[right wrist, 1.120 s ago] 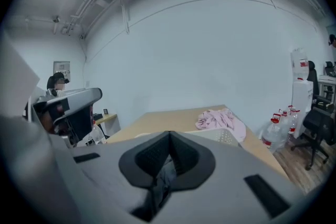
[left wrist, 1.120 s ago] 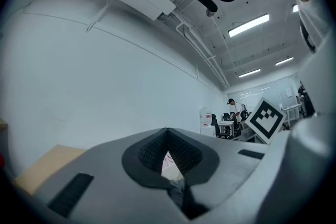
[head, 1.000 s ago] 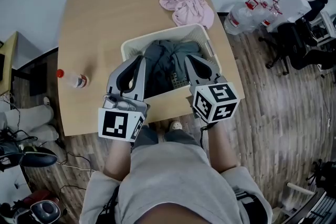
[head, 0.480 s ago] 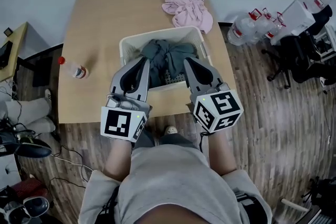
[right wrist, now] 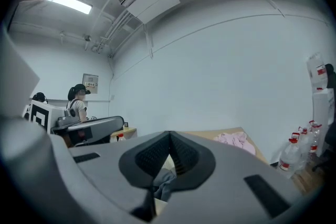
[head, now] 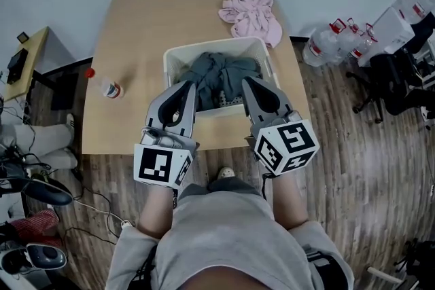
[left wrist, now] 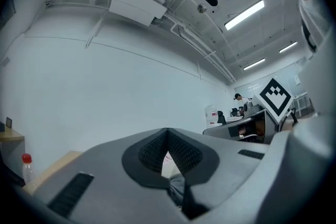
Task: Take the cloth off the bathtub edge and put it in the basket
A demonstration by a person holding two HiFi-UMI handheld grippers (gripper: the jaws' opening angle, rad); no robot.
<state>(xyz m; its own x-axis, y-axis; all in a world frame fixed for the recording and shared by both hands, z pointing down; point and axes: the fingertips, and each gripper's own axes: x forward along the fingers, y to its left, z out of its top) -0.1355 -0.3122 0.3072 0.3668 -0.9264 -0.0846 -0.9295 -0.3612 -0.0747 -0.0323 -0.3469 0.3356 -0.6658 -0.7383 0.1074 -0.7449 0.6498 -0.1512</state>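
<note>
Both tongs are pressed together and pinch nothing: the left gripper (head: 183,93) and right gripper (head: 253,88) hover side by side over the near rim of the white basket (head: 211,45). A dark grey-green cloth (head: 219,71) lies bunched inside it in soft folds, so that placing step looks done. A crumpled pink cloth (head: 252,15) lies on the wooden table (head: 146,30) just beyond the basket. Fetching it would likely call for reaching across, spreading one pair and nipping a raised fold.
</note>
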